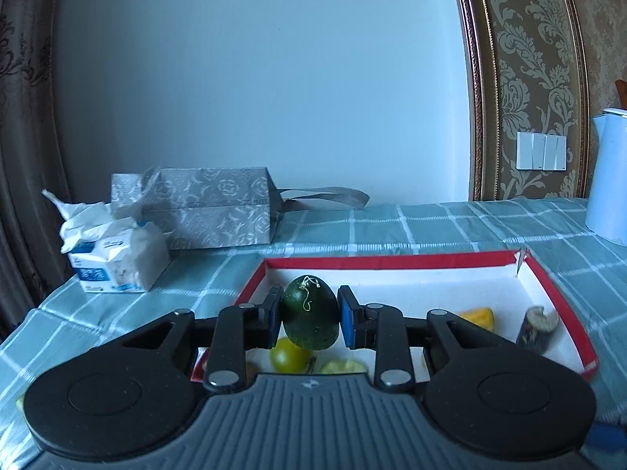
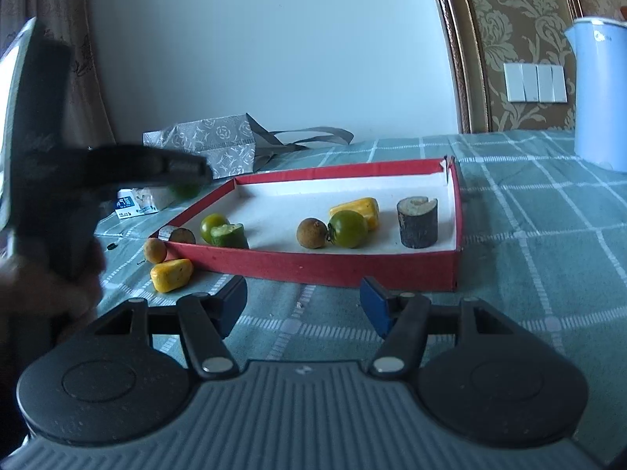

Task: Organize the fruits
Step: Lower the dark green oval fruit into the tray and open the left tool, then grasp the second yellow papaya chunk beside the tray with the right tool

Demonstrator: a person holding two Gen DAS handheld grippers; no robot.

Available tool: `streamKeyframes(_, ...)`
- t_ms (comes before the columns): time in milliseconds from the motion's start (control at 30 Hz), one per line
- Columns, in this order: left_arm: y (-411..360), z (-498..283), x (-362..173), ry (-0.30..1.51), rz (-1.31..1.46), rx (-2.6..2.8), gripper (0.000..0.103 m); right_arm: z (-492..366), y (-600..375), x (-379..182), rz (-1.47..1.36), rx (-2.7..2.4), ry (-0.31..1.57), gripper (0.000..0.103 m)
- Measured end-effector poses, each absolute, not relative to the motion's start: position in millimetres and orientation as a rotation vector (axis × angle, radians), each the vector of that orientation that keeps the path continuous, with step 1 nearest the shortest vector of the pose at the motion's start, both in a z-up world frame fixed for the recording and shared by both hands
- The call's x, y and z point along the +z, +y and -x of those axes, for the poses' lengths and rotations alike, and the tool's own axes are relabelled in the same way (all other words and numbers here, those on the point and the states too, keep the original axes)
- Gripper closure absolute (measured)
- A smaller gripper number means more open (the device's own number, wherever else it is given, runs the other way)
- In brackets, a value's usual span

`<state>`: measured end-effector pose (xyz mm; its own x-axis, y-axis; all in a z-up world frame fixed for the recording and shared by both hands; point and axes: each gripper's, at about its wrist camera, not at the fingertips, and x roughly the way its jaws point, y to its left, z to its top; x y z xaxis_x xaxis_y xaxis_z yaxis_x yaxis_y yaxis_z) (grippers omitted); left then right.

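Note:
My left gripper [image 1: 310, 315] is shut on a dark green oval fruit [image 1: 309, 311] and holds it above the left end of the red-rimmed white tray [image 1: 392, 261]. In the right wrist view the left gripper [image 2: 184, 172] hangs blurred over the tray's left corner [image 2: 313, 268]. The tray holds two green tomatoes [image 2: 348, 228], a brown longan [image 2: 311, 233], a yellow piece [image 2: 358, 209], a cut green piece [image 2: 229, 235] and a dark cylinder piece [image 2: 417, 222]. A longan [image 2: 156, 250] and a yellow piece [image 2: 171, 274] lie on the cloth left of the tray. My right gripper [image 2: 303, 307] is open and empty in front of the tray.
A teal checked cloth [image 2: 529, 235] covers the table. A grey patterned gift bag [image 1: 207, 207] and a tissue pack [image 1: 113, 250] stand at the back left. A light blue kettle [image 2: 599, 94] stands at the back right. A wall is behind.

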<state>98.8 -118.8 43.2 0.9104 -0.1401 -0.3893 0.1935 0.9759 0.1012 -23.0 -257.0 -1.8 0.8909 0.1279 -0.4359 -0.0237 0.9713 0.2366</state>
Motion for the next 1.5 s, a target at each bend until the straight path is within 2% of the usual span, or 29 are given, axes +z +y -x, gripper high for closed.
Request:
streamKeyframes(333,-148,-135,34,0.438,-0.165,-0.206,0.074,17,-262,-5,-0.265,0.075,0.494,0.041)
streamKeyframes(400,-151,-137,32,0.437,-0.172,-0.201,0.071,16,-263,-5,-0.269,0.077,0.498,0.041)
streamKeyframes(433,-151,-137,32,0.436,-0.172,-0.197,0.068,16,-263,-6,-0.27,0.077,0.501,0.041)
streamKeyframes(500,-151,-137,31,0.433,-0.165,-0.2,0.044,15,-263,-6,-0.271,0.078,0.506,0.041)
streamKeyframes(567,-148,-134,31,0.411,-0.16,-0.192,0.037,15,-263,-6,-0.272,0.079,0.507,0.039)
streamKeyframes(767,-125,-119,41,0.403,-0.129,-0.182,0.037,16,-263,-7,-0.274,0.081,0.503,0.036)
streamKeyframes(933,-59,-82,45,0.36,-0.059,-0.131,0.028,19,-263,-5,-0.272,0.106,0.478,0.036)
streamKeyframes(1233,45,-37,14,0.364,-0.002,-0.014,0.027,19,-242,-2,-0.218,0.203,0.477,0.033)
streamKeyframes(1300,57,-38,8,0.38,0.029,0.002,0.027,16,-232,-1,-0.206,0.217,0.488,0.028)
streamKeyframes(1367,66,-40,7,0.382,0.074,0.01,0.027,13,-219,1,-0.193,0.224,0.484,0.019)
streamKeyframes(1500,71,-39,7,0.363,0.094,0.034,0.027,-1,-183,5,-0.086,0.254,0.476,0.013)
